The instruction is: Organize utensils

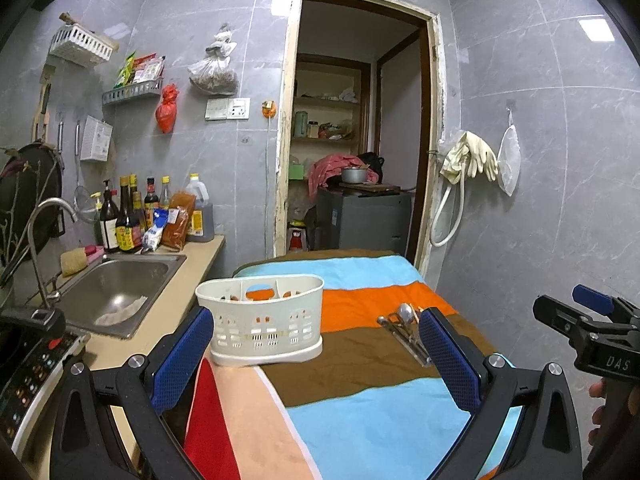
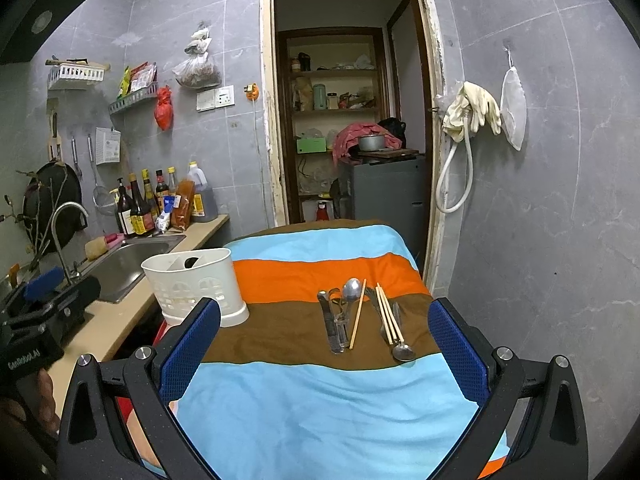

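A grey-tiled kitchen holds a worktop under a striped cloth (image 2: 304, 408). Utensils (image 2: 362, 316) lie on its brown band, the white caddy (image 2: 192, 284) to their left. The left hand-held gripper (image 1: 316, 354) and right hand-held gripper (image 2: 324, 344) both gape wide, empty.

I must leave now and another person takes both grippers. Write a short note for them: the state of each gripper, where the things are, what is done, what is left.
Left gripper: open, holding nothing, facing the white perforated plastic utensil holder.
Right gripper: open, holding nothing, facing the utensils.
The holder stands upright at the left edge of the striped cloth, next to the steel sink.
On the brown stripe lie two metal spoons, wooden chopsticks and other flat metal utensils.
Done: nothing visible; whether anything is already in the holder cannot be told.
Left: move every utensil into the holder.
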Available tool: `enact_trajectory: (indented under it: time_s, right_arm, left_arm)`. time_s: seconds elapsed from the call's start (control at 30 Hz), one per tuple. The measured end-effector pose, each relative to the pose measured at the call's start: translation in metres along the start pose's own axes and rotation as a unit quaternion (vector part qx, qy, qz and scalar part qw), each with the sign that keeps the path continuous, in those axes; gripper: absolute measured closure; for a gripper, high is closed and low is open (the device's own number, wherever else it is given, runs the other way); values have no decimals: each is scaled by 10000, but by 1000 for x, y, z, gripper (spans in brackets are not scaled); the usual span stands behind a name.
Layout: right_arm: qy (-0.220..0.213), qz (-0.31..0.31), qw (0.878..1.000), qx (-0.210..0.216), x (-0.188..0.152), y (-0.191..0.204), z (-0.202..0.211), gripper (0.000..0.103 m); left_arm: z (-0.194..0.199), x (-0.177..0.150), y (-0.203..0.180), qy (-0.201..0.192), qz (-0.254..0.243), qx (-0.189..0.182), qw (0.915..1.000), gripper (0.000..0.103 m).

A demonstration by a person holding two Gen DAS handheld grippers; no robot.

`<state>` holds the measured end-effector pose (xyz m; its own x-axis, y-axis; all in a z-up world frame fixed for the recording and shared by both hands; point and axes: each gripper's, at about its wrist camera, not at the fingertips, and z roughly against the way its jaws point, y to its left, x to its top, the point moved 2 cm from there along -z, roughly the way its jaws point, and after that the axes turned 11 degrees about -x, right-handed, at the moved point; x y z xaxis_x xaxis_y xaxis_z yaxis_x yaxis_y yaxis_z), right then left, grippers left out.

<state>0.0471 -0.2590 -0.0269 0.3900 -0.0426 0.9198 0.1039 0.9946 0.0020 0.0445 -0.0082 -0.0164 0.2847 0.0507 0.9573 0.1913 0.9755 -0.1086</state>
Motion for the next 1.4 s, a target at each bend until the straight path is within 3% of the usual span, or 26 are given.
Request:
enact_trajectory:
  time_s: [0.5, 0.9, 1.13, 1.4]
  right_arm:
    - [-544, 54, 9976, -430, 66, -25, 7, 1]
    - [-580, 79, 9977, -352, 90, -52, -40, 1]
    - [-424, 154, 9988, -173, 97, -63, -97, 1]
    - [272, 282, 9992, 75, 84, -75, -179, 1]
  left_arm:
    - [-29, 39, -18, -264, -126, -324, 9990, 0]
    - [-80, 49, -34, -193, 47, -18, 9998, 0]
    - [-139, 47, -46, 245, 70, 13, 9997, 0]
    - [-200, 27, -54, 954, 244, 311, 9947, 0]
